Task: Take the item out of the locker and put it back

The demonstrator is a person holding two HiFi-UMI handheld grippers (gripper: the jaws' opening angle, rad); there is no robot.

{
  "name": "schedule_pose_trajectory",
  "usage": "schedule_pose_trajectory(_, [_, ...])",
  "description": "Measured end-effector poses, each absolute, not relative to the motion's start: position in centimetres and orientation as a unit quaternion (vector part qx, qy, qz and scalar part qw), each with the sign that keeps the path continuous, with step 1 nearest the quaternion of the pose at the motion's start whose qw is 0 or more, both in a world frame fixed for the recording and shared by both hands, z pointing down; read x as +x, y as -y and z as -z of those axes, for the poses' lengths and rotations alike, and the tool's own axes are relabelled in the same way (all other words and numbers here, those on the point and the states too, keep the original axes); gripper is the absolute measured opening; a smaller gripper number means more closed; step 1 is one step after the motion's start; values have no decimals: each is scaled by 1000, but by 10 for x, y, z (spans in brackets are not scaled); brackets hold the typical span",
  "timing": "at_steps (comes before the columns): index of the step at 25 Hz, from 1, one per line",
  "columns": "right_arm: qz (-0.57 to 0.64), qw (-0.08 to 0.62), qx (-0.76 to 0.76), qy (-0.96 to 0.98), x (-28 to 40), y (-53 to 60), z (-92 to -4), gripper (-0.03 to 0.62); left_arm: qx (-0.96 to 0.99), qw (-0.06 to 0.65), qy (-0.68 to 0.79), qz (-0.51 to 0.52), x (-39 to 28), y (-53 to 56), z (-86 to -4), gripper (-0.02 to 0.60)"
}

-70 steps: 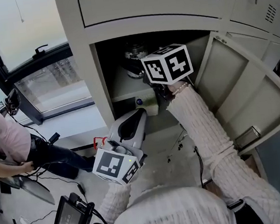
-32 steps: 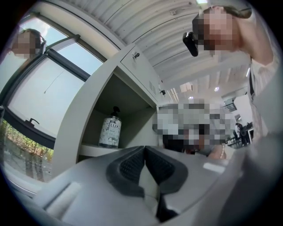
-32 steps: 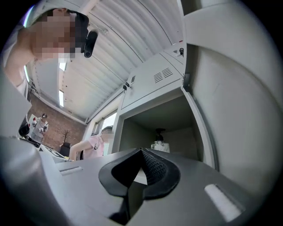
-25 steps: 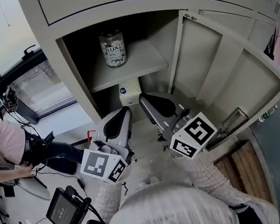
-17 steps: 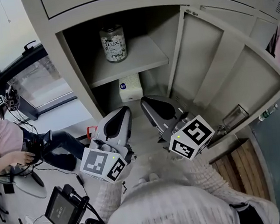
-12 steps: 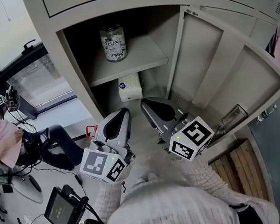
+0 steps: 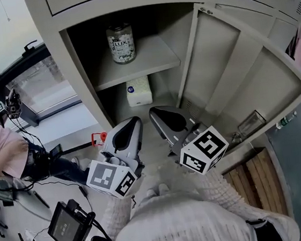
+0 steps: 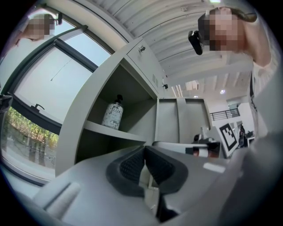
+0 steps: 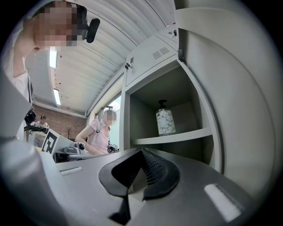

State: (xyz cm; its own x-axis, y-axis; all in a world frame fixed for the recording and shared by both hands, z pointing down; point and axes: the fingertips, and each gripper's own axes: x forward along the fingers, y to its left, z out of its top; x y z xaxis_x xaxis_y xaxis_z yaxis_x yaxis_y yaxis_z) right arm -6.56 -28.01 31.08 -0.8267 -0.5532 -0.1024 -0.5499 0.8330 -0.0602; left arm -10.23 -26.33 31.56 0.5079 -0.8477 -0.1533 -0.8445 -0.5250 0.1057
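Since the soap bottle [image 7: 120, 42] stands upright on the upper shelf [image 7: 154, 58] of the open locker [image 7: 78, 71], I log the task as apparently done: item returned, with perhaps only the door [image 7: 242, 74] left to shut. Left tool [image 8: 143, 152]: jaws together, empty. Right tool [image 9: 140, 154]: jaws together, empty. Both hang side by side outside the locker. Change: earlier my right tool reached in at the shelf; now it is withdrawn.
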Motion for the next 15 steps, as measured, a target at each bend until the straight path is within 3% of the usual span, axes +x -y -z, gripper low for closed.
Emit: schedule_pose_trajectory(15, [15, 47, -295, -954, -62, 278, -310, -2, 871, 16, 481, 96, -96, 260, -317, 6])
